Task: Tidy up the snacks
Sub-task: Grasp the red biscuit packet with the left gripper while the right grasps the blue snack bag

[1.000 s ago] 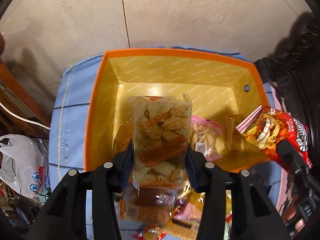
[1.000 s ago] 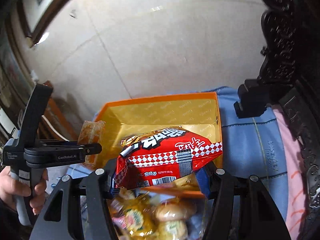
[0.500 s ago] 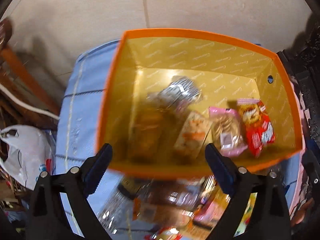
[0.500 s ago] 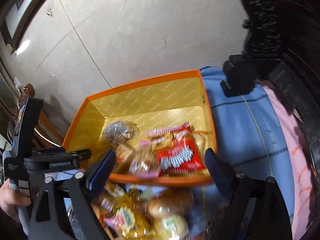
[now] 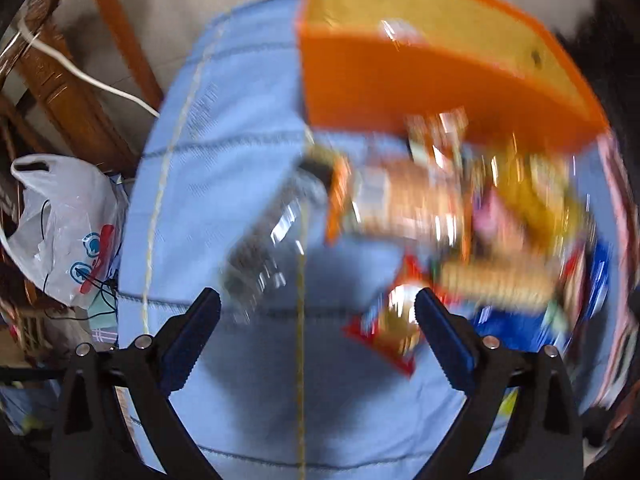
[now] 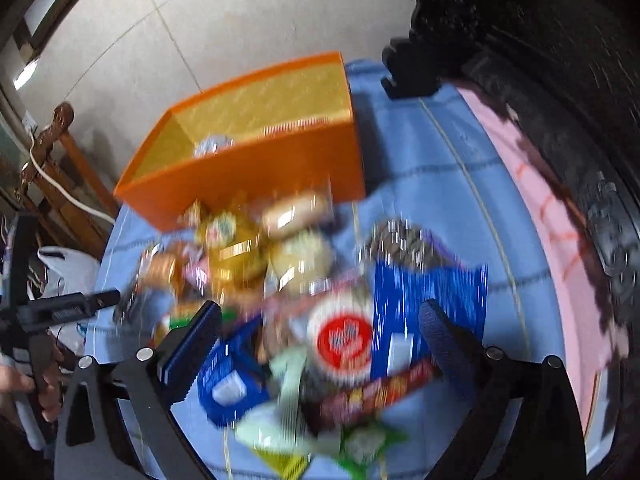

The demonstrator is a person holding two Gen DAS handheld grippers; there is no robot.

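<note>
An orange box [image 5: 440, 80] with a yellow inside stands on a blue quilted cloth [image 5: 240, 380]; in the right wrist view the box [image 6: 248, 184] holds a few packets. A blurred pile of snack packets [image 5: 460, 220] lies in front of it. My left gripper [image 5: 316, 308] hangs above the cloth, its jaws opening, with nothing between the pads. A red packet [image 5: 392, 332] lies below its right finger. My right gripper [image 6: 320, 312] hovers over the pile, jaws opening, gripping nothing. Beneath it lie a round white-and-red snack [image 6: 344, 344] and a blue packet [image 6: 428, 300].
A white plastic bag [image 5: 60, 220] and brown wooden furniture [image 5: 80, 100] with a white cable stand to the left. Dark carved furniture [image 6: 540, 80] and a pink cloth [image 6: 540, 208] border the right. A hand [image 6: 24, 380] holds the other gripper's handle at the left edge.
The left gripper let go of a clear cracker packet and the right a red packet, both into the box. Both opened wide and drew back over the pile in front.
</note>
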